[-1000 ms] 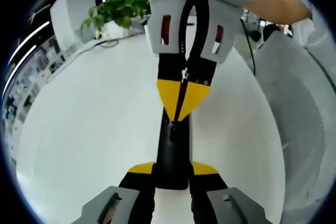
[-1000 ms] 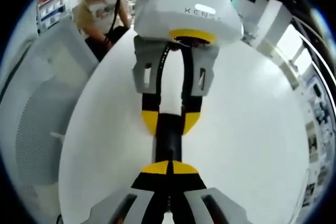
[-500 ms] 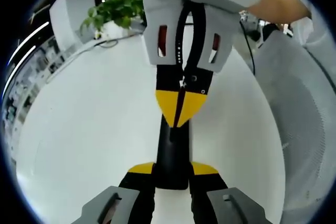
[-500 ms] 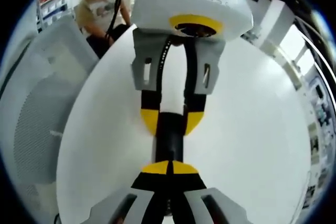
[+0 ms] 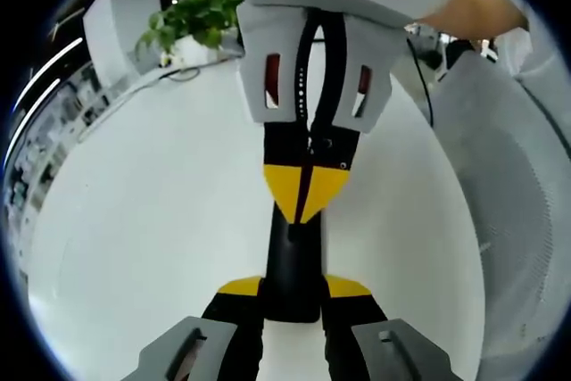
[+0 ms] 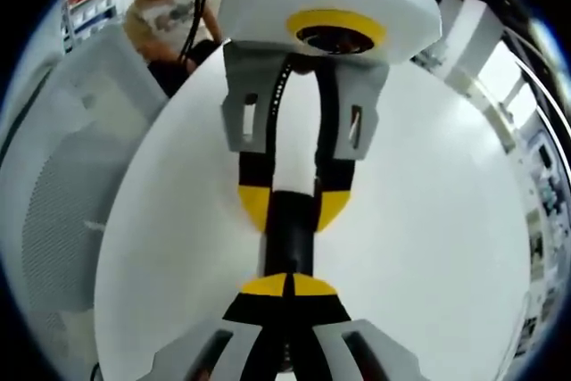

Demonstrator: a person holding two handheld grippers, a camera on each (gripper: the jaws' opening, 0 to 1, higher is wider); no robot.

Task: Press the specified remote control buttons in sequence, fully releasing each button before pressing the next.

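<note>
White-shelled gripper, yellow fingertips, black cable, grey brackets

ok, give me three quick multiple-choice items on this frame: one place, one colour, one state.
1. Where is the remote control?
A) lying untouched by the plant
B) between the left gripper's jaws
C) hanging off the table edge

2. What colour are both grippers' jaw tips?
A) red
B) blue
C) yellow

3. How do the right gripper's jaws stand?
A) shut, tips together
B) wide open
C) clamped on a cable

Answers: 1 B, the left gripper's tips flank the black body on both sides. 2 C, the tips are yellow in both views. 3 A, the tips meet in one point over the remote.
</note>
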